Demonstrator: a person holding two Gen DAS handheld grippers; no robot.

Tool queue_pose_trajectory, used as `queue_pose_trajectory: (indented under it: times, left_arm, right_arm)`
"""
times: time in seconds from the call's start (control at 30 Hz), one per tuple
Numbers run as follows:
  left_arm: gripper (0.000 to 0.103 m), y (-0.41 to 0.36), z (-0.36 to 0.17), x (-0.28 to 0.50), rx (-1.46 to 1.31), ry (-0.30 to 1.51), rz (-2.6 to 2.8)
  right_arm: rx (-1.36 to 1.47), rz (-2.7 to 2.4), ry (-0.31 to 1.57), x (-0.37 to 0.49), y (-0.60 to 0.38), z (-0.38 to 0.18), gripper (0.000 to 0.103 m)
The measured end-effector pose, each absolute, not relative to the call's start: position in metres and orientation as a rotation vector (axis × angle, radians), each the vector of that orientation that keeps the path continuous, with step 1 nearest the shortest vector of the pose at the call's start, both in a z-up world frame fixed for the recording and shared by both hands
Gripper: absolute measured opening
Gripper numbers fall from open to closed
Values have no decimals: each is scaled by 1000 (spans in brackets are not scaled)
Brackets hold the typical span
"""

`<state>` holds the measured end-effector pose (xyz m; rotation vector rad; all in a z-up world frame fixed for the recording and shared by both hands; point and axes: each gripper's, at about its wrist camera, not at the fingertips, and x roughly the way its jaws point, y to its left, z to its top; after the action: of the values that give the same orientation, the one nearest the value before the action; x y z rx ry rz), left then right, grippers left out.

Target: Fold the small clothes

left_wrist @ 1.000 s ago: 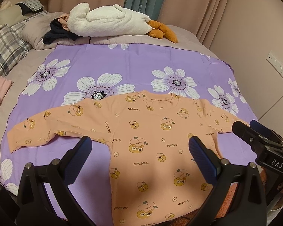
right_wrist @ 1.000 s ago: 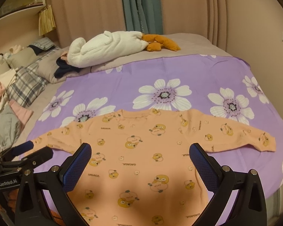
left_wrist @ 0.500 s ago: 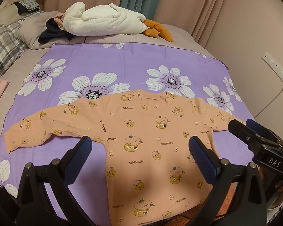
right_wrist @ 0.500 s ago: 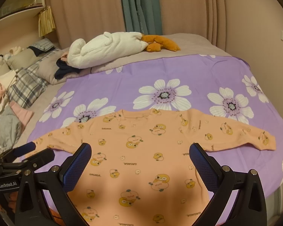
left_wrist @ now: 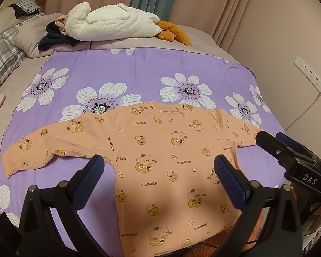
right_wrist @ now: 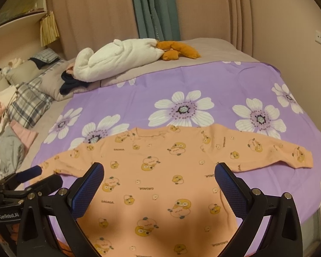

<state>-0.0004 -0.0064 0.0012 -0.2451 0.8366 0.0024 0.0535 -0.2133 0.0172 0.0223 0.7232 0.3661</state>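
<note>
Peach-coloured knit, printed with small cartoon faces, makes up the long-sleeved top, which lies spread flat and face up on the purple flowered sheet over the bed, both sleeves stretched out to the sides and the hem hanging near the bed's near edge. It looks thin, soft and light, with no stiffness to hold a shape; I judge it will drape and slump from any pinch point and may drag the smooth sheet beneath into wrinkles. The left tool hovers above the lower body of the top with its blue pads wide apart, holding nothing. The right tool hangs likewise over the cloth, spread and empty. Good places to take hold would be a sleeve cuff or a shoulder seam, pinching only the top layers at an edge, so the sleeve can be carried inward across the chest without bunching.
</note>
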Motion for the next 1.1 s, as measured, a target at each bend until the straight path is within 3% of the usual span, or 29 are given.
queue_pose_trajectory:
  times: [1.1]
  left_arm:
    - [102,-19,-9,13,-237,903,-30]
  right_arm:
    - [93,327,710,61,-239,19,99]
